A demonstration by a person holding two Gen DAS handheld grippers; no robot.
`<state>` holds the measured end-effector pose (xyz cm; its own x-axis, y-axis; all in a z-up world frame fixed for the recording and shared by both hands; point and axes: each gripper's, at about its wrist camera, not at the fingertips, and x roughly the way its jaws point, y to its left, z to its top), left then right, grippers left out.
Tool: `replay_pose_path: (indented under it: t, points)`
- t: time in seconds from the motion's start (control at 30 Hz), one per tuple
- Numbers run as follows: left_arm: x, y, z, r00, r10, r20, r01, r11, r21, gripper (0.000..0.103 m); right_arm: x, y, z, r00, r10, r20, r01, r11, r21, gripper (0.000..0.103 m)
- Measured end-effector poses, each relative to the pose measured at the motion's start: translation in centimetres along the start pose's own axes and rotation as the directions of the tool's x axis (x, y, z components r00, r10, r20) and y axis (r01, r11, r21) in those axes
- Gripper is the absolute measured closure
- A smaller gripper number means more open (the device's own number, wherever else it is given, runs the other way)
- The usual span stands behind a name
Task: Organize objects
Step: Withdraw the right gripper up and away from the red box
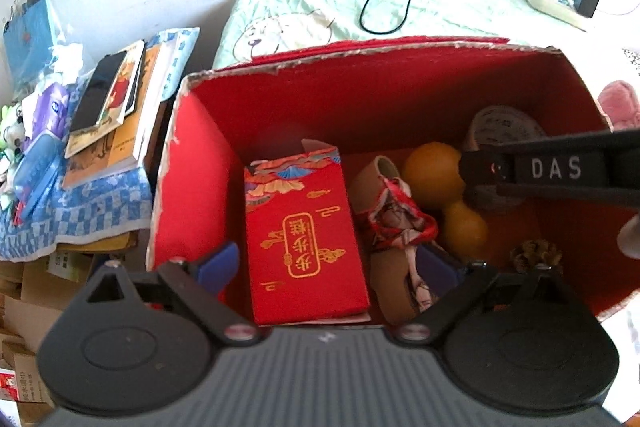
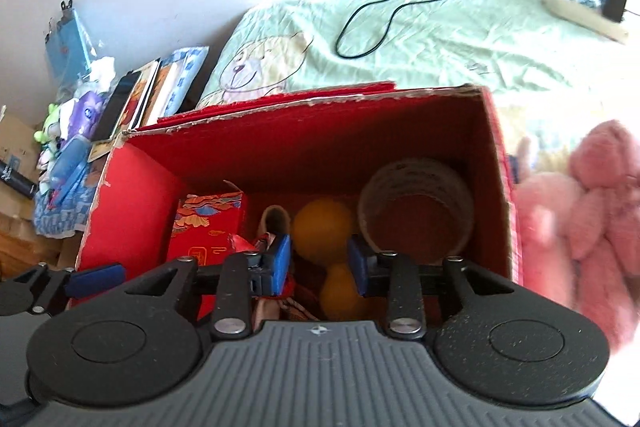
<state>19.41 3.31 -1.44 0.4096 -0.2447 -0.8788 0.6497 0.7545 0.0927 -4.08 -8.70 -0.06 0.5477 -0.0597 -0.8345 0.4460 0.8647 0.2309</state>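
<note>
The red box [image 1: 192, 163] is open on top, but a packet [image 1: 304, 239], a yellow toy [image 1: 436, 179] and a tape roll [image 2: 416, 211] crowd its floor, leaving bare room only at the right front corner.

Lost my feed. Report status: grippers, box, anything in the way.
Left hand-held gripper open over red packet. Right hand-held gripper open, empty, above yellow gourd. Red box part filled. Pink plush outside, right.
</note>
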Motion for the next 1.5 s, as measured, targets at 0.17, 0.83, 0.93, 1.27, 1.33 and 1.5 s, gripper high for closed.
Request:
replay_pose_path:
  t: [0.17,0.83,0.93,1.27,1.33,1.5]
  points:
    - [-1.1,-0.4,-0.5,1.0,0.012,0.028,-0.012,1.0,0.017,0.006,-1.2,0.5,-1.1,0.998,-0.051,0.037,0.051,0.999,-0.006,0.06]
    - [-5.4,-0.3,-3.0,0.995,-0.029,0.093,0.03,1.0,-0.008,0.005,-6.2,1.8,-4.7,0.986,-0.092,0.138,0.089,0.996,0.025,0.055]
    - [-6.1,-0.2,-3.5,0.994,-0.034,0.101,0.036,0.999,-0.015,0.003,-6.9,2.0,-5.3,0.985,-0.091,0.149,0.087,0.996,0.03,0.055]
    - [-7.2,-0.4,-5.7,0.999,-0.006,0.053,0.008,1.0,-0.029,0.001,-9.1,2.9,-8.0,0.98,-0.097,0.173,0.092,0.995,0.034,0.055]
    - [-7.2,-0.6,-6.4,0.999,-0.006,0.041,0.007,1.0,-0.024,0.001,-9.5,3.0,-8.6,0.979,-0.103,0.174,0.098,0.995,0.036,0.055]
    - [-6.6,-1.0,-7.7,1.0,-0.025,-0.003,0.025,1.0,-0.012,0.001,-9.9,2.9,-9.9,0.978,-0.124,0.169,0.118,0.992,0.048,0.055]
